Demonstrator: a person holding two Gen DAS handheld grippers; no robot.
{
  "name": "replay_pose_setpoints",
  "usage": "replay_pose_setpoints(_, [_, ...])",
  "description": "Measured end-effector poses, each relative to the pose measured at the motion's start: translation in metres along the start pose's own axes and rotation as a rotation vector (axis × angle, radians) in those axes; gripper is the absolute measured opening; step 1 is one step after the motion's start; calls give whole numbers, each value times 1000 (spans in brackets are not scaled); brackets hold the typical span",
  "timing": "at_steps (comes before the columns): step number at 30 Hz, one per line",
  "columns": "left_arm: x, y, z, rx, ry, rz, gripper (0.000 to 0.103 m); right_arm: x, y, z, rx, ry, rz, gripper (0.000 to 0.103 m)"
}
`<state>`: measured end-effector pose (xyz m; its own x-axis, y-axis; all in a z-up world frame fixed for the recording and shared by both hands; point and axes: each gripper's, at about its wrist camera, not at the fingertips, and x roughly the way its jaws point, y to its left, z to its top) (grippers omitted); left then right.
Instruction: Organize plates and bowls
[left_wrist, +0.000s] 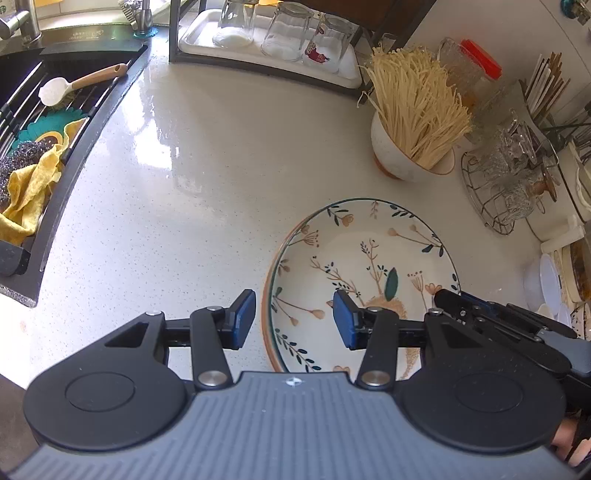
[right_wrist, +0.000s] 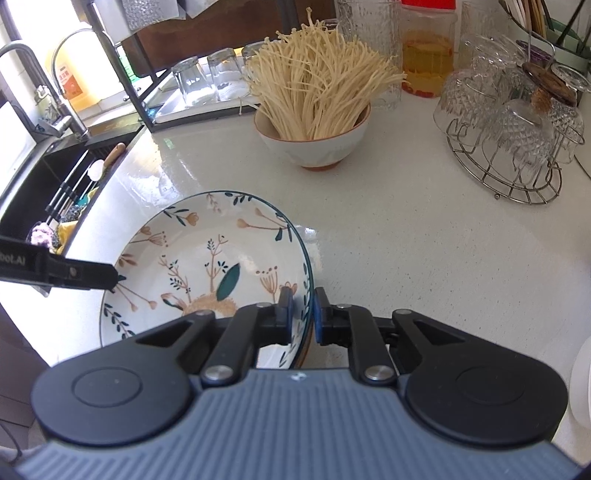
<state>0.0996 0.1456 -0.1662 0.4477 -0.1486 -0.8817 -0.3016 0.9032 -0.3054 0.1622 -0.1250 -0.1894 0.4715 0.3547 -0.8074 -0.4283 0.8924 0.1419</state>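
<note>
Speckled white counter (right_wrist: 424, 240) beside sink | floral plate (right_wrist: 207, 258) was held at its right rim, pinched between closed right gripper (right_wrist: 303, 314) pads | left gripper (left_wrist: 294, 319) was spread open, straddling the plate's left rim.

- A white speckled glossy countertop (left_wrist: 192, 192) carried everything.
- A floral-patterned white ceramic plate (left_wrist: 369, 251) lay on it.
- A white bowl of pale noodle-like strands (right_wrist: 314, 144) stood beyond.
- A round wire rack of upturned cut glasses (right_wrist: 513, 147) stood near the bowl.
</note>
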Motion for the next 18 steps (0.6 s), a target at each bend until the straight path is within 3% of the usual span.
replay_pose_setpoints(10, [11, 3, 3, 41, 5, -18, 52, -6, -10, 0, 113, -56, 1, 16])
replay_pose_setpoints(12, [14, 3, 3, 48, 10, -18, 52, -6, -14, 0, 140, -60, 8, 26])
replay_pose_setpoints(14, [17, 3, 3, 50, 13, -21, 51, -6, -17, 0, 168, -63, 21, 50])
replay_pose_setpoints(18, [19, 4, 1, 58, 13, -37, 43, -3, -14, -4, 152, -59, 23, 46])
